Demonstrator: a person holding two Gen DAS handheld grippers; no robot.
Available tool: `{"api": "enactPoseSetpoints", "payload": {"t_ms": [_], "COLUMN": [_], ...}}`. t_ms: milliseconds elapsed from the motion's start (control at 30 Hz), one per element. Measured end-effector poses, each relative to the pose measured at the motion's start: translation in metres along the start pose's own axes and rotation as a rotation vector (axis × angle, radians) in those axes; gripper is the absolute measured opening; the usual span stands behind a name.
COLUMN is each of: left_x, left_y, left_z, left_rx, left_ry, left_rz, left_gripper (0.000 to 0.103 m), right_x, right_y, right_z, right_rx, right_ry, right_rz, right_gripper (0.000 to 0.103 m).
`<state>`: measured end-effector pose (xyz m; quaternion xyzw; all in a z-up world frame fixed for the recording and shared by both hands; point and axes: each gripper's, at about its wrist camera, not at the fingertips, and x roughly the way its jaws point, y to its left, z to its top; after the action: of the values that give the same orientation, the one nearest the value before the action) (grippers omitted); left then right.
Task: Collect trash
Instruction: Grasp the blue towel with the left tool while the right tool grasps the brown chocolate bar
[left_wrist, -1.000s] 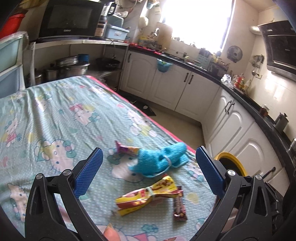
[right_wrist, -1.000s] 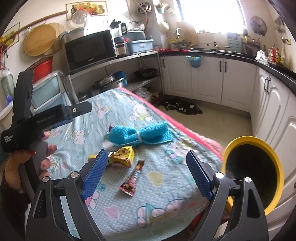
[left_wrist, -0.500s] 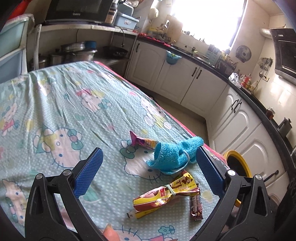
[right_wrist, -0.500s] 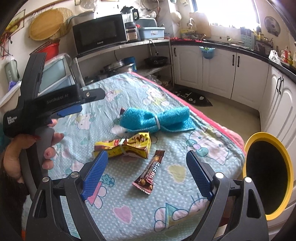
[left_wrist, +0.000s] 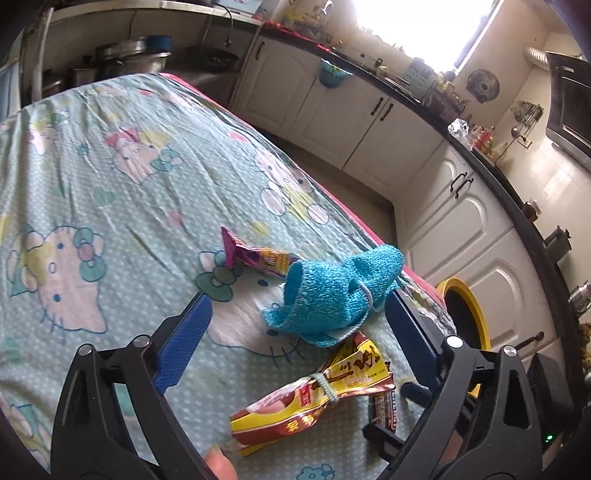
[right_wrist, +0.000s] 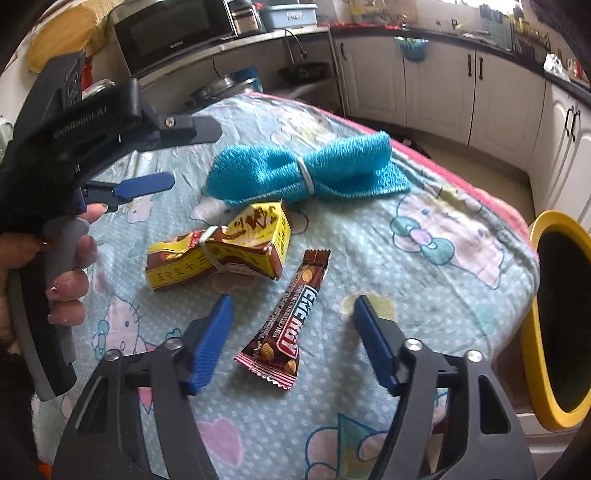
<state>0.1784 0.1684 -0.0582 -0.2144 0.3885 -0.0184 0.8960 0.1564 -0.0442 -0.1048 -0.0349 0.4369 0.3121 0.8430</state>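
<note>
Yellow-rimmed bin (right_wrist: 546, 317) beside table, inside dark, contents seemingly none visible

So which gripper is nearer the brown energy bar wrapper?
Right. The right gripper straddles the brown energy bar wrapper, its jaws closing either side without touching. The left gripper hovers beyond the yellow packet.

Both grippers same build: black plastic frames, ribbed blue finger pads, silver screw heads at the pivots. Left gripper (left_wrist: 295, 325) and right gripper (right_wrist: 291, 332) match. Side view of the left one shows white lettering on the black body, a grey trigger handle, and a hand (right_wrist: 70, 280) with painted nails around it.
</note>
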Motion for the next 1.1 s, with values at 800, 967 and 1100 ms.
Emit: {"api": "enactPoseSetpoints", "payload": {"t_ms": [800, 967, 1100], "left_x": [0.01, -0.002, -0.01], "left_y": [-0.019, -0.032, -0.043], "left_z": [-0.005, -0.007, -0.006], "left_rx": [0.038, 0.082, 0.105], "left_ry": [0.042, 0.013, -0.009], "left_rz": [-0.035, -0.029, -0.029], "left_gripper": [0.001, 0.001, 0.001], "right_x": [-0.023, -0.029, -0.041], "right_y": [-0.029, -0.026, -0.029], "right_z": [-0.003, 0.0, -0.003], "right_rx": [0.057, 0.06, 0.059], "right_ry": [-0.039, -0.058, -0.077], "right_rz": [0.01, 0.015, 0.021], "right_gripper": [0.015, 0.015, 0.015]}}
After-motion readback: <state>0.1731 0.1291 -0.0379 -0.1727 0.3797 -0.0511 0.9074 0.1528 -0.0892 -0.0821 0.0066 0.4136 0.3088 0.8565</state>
